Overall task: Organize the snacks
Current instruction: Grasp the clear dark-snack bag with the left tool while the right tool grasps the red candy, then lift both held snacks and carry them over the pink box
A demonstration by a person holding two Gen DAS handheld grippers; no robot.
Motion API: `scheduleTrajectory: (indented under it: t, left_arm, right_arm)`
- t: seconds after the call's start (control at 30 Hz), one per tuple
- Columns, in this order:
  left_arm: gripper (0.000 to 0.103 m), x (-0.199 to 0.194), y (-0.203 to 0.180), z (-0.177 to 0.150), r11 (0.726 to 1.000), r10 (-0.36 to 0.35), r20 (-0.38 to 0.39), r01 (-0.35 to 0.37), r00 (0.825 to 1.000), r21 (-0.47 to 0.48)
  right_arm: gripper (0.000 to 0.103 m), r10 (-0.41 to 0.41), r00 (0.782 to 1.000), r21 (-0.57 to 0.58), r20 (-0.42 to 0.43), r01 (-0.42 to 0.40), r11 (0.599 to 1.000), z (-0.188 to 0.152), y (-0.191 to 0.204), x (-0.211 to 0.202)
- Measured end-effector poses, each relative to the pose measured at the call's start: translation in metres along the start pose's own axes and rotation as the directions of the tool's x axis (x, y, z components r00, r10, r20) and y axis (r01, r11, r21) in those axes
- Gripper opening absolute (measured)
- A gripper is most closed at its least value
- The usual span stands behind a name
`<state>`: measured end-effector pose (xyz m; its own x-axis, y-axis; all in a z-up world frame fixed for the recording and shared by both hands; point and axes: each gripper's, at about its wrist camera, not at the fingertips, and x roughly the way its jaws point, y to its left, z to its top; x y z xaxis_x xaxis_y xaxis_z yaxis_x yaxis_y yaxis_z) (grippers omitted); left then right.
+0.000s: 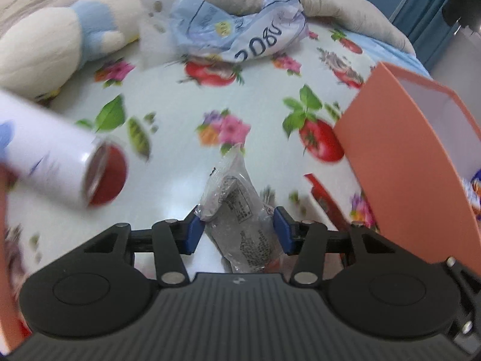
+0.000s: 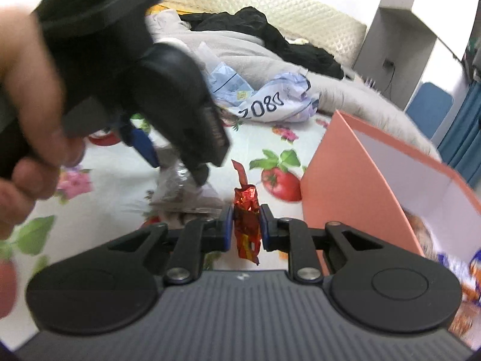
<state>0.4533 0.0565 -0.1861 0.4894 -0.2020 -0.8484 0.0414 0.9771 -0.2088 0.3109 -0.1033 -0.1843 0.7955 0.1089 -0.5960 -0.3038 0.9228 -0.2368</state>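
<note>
Two grippers are in view, the left gripper [image 1: 237, 230] and the right gripper [image 2: 245, 228]. There is one grey packet [image 1: 240, 210], one red wrapper [image 2: 247, 219], one white can [image 1: 60, 162] and one orange box [image 1: 399, 162]. One plush toy [image 1: 54, 42] and one crumpled bag [image 1: 240, 30] also show.

Left hand-held gripper [image 1: 237, 230] clamps a clear grey snack packet [image 1: 240, 216]. Orange box [image 1: 399, 165] stands just right of the packet; white can [image 1: 60, 162] left; crumpled bag [image 1: 240, 33] beyond.
</note>
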Motion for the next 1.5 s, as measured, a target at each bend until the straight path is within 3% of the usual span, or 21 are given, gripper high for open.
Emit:
scheduleTrajectory:
  t: [0.33,0.7,1.0,1.5]
  left_arm:
    - [0.056,-0.069,-0.007,-0.079,0.998,0.038,0.035,-0.036,0.999,-0.050]
    - [0.056,-0.113,-0.021,-0.146,0.989,0.042,0.077,-0.030,0.996,-0.148]
    - [0.056,-0.147,-0.043,-0.153,0.992,0.072,0.140,-0.056,0.988,-0.117]
    - [0.056,-0.213,-0.070,-0.135,0.993,0.008,0.252,0.021,0.968,-0.112]
  right_arm:
    - [0.022,0.140,0.990,0.136,-0.018,-0.137,0.981,-0.020,-0.017,-0.065]
    - [0.022,0.219,0.975,0.209,-0.026,-0.209,0.955,-0.047,-0.034,-0.113]
    - [0.022,0.212,0.977,0.267,0.023,-0.210,0.941,-0.042,-0.052,-0.140]
    - [0.022,0.179,0.975,0.278,0.130,-0.209,0.938,-0.010,-0.083,-0.193]
